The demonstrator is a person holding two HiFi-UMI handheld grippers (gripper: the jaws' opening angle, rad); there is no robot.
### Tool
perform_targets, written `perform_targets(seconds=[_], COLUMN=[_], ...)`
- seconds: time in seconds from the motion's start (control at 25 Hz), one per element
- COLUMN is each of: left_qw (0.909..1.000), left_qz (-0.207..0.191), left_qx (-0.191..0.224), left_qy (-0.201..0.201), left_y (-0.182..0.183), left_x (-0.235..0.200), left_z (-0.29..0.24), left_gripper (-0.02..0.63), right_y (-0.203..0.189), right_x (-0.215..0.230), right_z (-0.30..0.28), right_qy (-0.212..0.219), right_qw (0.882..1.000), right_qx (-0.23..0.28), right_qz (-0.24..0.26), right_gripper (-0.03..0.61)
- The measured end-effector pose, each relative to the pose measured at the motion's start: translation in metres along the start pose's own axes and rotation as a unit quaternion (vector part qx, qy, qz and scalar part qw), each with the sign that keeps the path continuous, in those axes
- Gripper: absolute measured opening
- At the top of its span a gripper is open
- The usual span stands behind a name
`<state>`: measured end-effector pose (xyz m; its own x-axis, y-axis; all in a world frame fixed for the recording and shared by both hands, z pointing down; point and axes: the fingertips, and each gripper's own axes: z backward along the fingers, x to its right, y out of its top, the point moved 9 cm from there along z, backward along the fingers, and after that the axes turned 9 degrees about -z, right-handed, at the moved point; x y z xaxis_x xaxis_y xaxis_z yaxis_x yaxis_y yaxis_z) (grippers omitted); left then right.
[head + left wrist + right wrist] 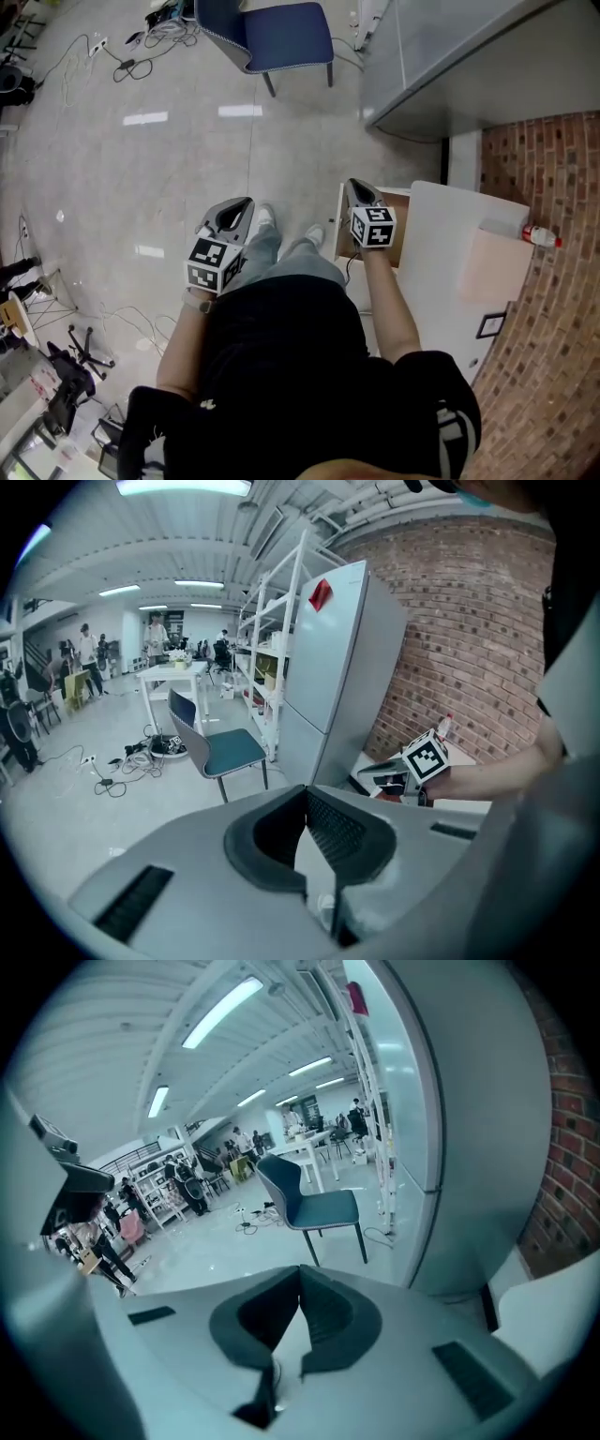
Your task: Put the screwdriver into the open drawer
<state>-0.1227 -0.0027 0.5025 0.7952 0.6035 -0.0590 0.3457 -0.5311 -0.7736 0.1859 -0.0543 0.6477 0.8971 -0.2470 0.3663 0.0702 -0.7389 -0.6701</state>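
The head camera looked steeply down from above the person onto the left gripper, right gripper and floor. Each gripper camera sat close behind its own jaws, facing level across the room. All three views shared the chair and fridge.

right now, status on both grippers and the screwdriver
Left hand-held gripper shut, empty. Right hand-held gripper shut, empty. Screwdriver not in view. Blue chair ahead, apart from both.

chair: blue | wall: red brick | cabinet top: white | floor: pale grey
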Motion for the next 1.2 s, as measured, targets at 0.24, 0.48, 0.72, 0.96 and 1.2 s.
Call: perform_targets(seconds=[0.24,0.48,0.72,0.96,1.2], left_qw=[0.9988,0.9958,0.9905,0.9835,0.9777], left_qz=[0.011,0.01,0.009,0.013,-0.001], left_qx=[0.043,0.087,0.135,0.178,0.21], left_qy=[0.02,0.025,0.026,0.025,0.009], left_y=[0.03,0.056,0.082,0.104,0.124], left_x=[-0.012,-0.019,-0.028,-0.036,-0.04], left_z=[0.002,0.01,0.021,0.036,0.05], left_gripper=[0.005,0.005,0.005,0.004,0.003], right_y=[0.054,0.101,0.143,0.168,0.189], right_x=[-0.032,-0.059,-0.08,-0.098,-0.123], right_z=[0.031,0.063,0.089,0.115,0.138], right_qy=[0.039,0.064,0.081,0.086,0.102], right_qw=[0.998,0.993,0.985,0.977,0.967], right_qx=[0.031,0.075,0.126,0.163,0.193], right_qz=[0.037,0.065,0.086,0.107,0.129], right_gripper=[0.011,0.011,0.011,0.011,0.011])
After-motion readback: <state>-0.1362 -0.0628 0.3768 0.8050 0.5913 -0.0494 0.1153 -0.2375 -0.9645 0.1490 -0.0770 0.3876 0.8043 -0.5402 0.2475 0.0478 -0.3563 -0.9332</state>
